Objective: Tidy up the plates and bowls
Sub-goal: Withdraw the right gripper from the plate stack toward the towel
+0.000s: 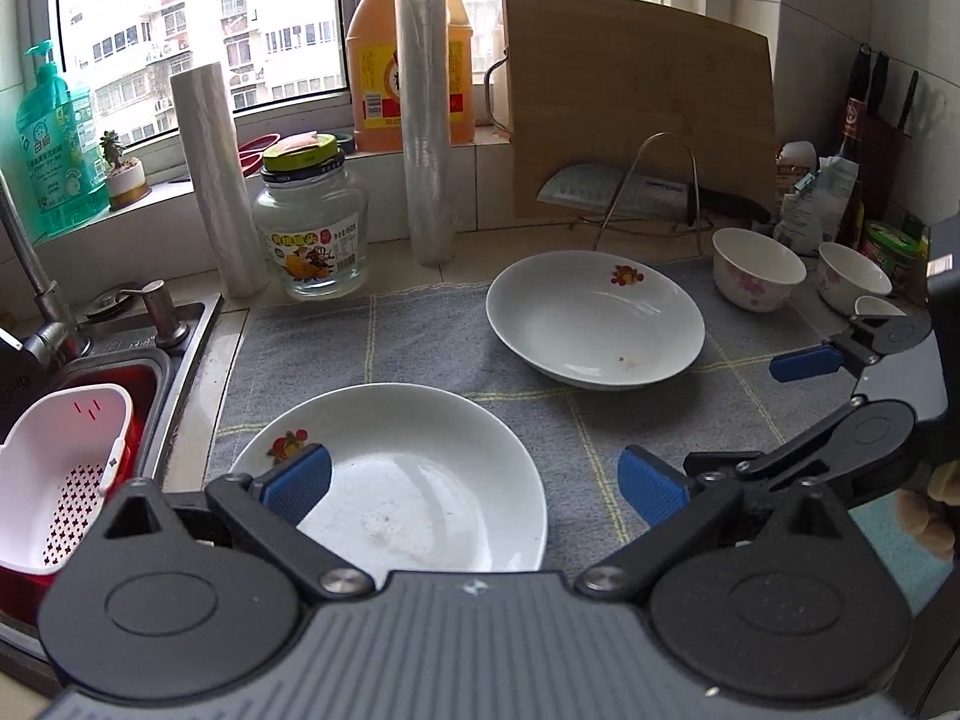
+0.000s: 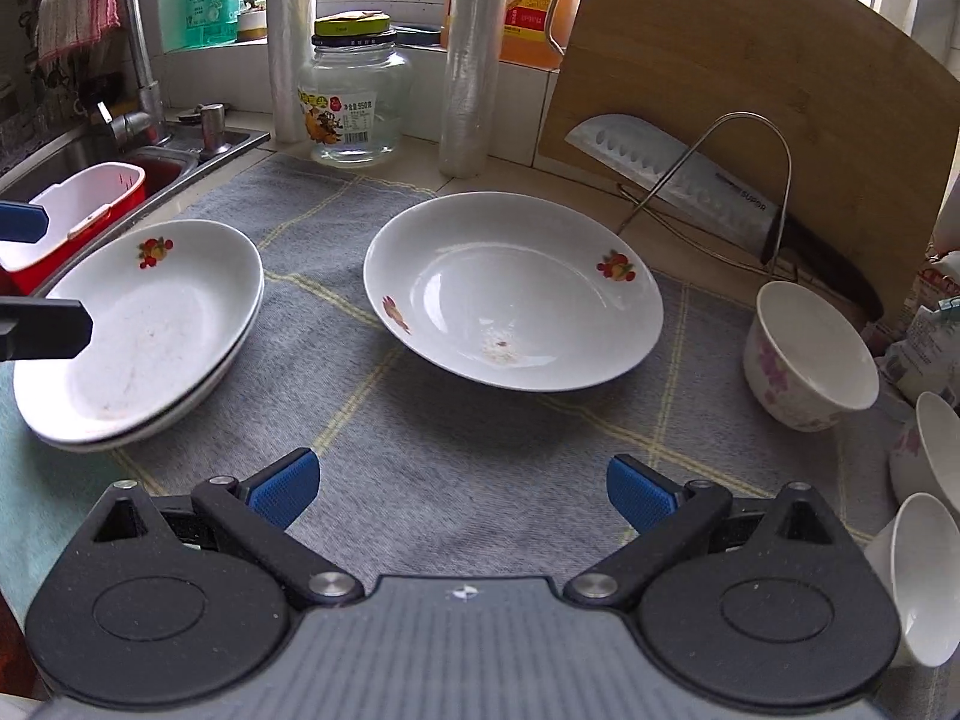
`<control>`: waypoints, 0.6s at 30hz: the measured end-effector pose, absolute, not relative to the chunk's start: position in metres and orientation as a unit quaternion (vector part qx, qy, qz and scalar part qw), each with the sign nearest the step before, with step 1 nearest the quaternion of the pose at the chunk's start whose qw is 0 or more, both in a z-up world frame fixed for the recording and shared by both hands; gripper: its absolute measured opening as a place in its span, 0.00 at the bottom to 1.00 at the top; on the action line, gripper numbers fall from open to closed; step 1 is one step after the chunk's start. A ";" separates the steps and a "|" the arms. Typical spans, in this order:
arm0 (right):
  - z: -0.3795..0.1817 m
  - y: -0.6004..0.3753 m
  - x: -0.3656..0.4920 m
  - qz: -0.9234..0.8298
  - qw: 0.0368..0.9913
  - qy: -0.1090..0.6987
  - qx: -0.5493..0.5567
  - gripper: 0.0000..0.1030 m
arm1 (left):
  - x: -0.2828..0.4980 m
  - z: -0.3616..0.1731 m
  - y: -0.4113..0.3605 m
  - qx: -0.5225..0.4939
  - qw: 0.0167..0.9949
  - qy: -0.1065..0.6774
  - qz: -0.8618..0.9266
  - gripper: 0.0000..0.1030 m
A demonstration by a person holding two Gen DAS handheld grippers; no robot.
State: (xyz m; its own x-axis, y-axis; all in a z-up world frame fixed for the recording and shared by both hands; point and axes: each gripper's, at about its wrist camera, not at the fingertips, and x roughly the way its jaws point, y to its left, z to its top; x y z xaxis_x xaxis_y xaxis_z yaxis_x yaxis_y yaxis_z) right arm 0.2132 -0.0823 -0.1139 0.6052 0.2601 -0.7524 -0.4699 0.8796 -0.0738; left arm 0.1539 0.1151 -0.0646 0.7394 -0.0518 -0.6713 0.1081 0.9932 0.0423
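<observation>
A stack of two white plates with a fruit print [image 1: 414,480] [image 2: 144,324] lies on the grey mat near the sink. A single white plate [image 1: 594,318] [image 2: 510,294] lies on the mat further back. A flowered bowl [image 1: 757,269] [image 2: 807,357] stands at the right, with more small white bowls [image 1: 852,276] [image 2: 924,456] beside it. My left gripper [image 1: 474,486] is open and empty just above the stack. My right gripper [image 2: 459,489] is open and empty over the mat in front of the single plate; it also shows in the left wrist view [image 1: 804,360].
A sink [image 2: 90,150] with a red and white strainer basket [image 1: 66,468] lies at the left. A glass jar [image 1: 309,222], two film rolls [image 1: 426,120], oil jugs, a cutting board [image 1: 636,102] and a cleaver in a wire rack [image 2: 690,180] line the back.
</observation>
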 end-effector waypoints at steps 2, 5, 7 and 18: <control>-0.114 -0.094 0.212 0.213 0.885 0.394 -0.129 1.00 | 0.153 -0.066 0.103 0.038 0.929 0.366 -0.033 0.98; -0.115 -0.104 0.212 0.216 0.884 0.394 -0.125 1.00 | 0.153 -0.067 0.091 0.027 0.924 0.379 -0.028 0.98; -0.115 -0.108 0.212 0.214 0.887 0.391 -0.123 1.00 | 0.157 -0.066 0.088 0.023 0.921 0.388 -0.025 0.98; -0.133 -0.106 0.231 0.170 0.890 0.405 -0.125 1.00 | 0.206 -0.075 0.090 0.052 0.906 0.413 -0.072 0.98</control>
State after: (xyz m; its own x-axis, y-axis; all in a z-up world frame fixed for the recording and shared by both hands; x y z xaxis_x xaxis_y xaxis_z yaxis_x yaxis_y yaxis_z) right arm 0.2314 -0.1064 -0.1335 0.6144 0.2018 -0.7627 -0.4040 0.9108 -0.0844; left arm 0.2056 0.0901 -0.0749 0.6477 -0.0880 -0.7568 0.1739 0.9842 0.0344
